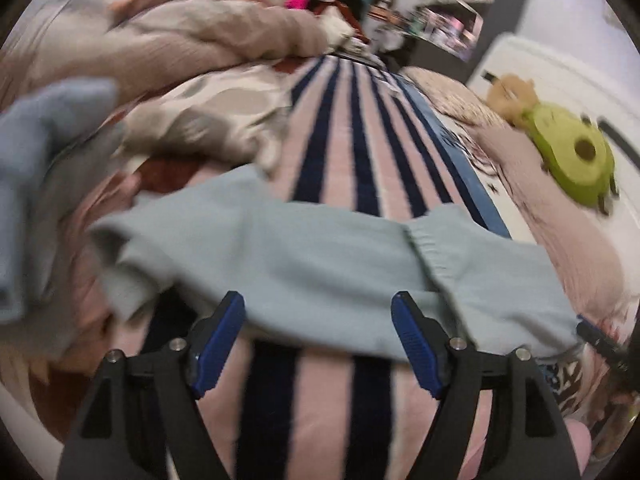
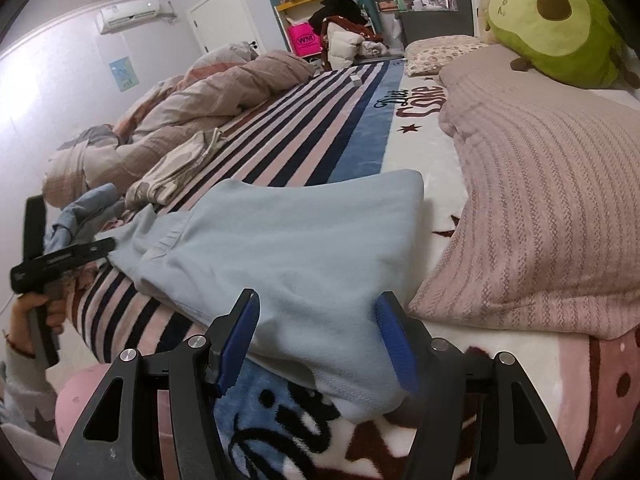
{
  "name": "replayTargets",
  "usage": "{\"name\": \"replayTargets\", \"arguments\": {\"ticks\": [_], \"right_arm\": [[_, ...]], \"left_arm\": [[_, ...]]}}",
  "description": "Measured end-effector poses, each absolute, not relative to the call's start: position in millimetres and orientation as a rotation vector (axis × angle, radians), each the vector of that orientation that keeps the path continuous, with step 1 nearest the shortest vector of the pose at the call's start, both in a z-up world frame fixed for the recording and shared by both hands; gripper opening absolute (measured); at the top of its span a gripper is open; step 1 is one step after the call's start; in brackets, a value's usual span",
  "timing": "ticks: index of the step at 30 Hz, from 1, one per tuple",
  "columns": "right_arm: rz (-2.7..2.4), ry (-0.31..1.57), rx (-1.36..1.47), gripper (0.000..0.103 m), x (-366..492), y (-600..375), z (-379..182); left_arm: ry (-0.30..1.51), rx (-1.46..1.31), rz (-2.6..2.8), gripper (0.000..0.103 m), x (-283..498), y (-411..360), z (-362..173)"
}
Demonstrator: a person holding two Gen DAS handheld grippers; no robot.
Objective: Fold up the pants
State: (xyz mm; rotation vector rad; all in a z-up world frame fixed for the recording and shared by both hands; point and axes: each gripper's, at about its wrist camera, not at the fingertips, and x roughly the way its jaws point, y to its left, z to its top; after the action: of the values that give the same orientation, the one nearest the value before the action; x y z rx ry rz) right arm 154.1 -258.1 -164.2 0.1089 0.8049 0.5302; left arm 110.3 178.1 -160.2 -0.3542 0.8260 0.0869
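Nearest our right-wrist lens, the right claw sits with the pale blue pants bunched between its blue pads; both pads look pressed into the cloth, so we read it as gripping the near end of the garment.

Largest first: the bed, covered by a striped blanket, carries everything. A heaped duvet fills the far left, a pink knit pillow lies just beside the pants on the right, and an avocado plush rests behind it. The pants stretch across the stripes, roughly flat, already doubled over by our judgement.

From the left-wrist view, which is blurred, the left claw stands open with nothing between its pads; the cloth lies beyond its tips, the elastic cuff near the right pad. A second bluish garment lies close on the left.

Risks, as we judge them:
- The open claw may close on a single layer, spoiling the fold.
- It may snag blanket pile along with the cloth.
- Pulling before both ends are held could drag the pants askew toward the pillow.
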Motion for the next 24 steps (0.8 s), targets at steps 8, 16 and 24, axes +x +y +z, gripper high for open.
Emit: {"name": "replayTargets", "arguments": {"ticks": [8,16,24], "right_arm": [[0.488,0.83,0.087,0.058,162,-246,-162],[0.479,0.856,0.067,0.058,166,-240,-164],[0.506,0.837,0.101,0.058,166,-245,-164]], "left_arm": [[0.797,-0.524,0.116,0.072,120,222,-193],[0.739,-0.556,0.189,0.013,154,233,-201],[0.596,-0.399,0.16,0.007,155,198,-144]]}}
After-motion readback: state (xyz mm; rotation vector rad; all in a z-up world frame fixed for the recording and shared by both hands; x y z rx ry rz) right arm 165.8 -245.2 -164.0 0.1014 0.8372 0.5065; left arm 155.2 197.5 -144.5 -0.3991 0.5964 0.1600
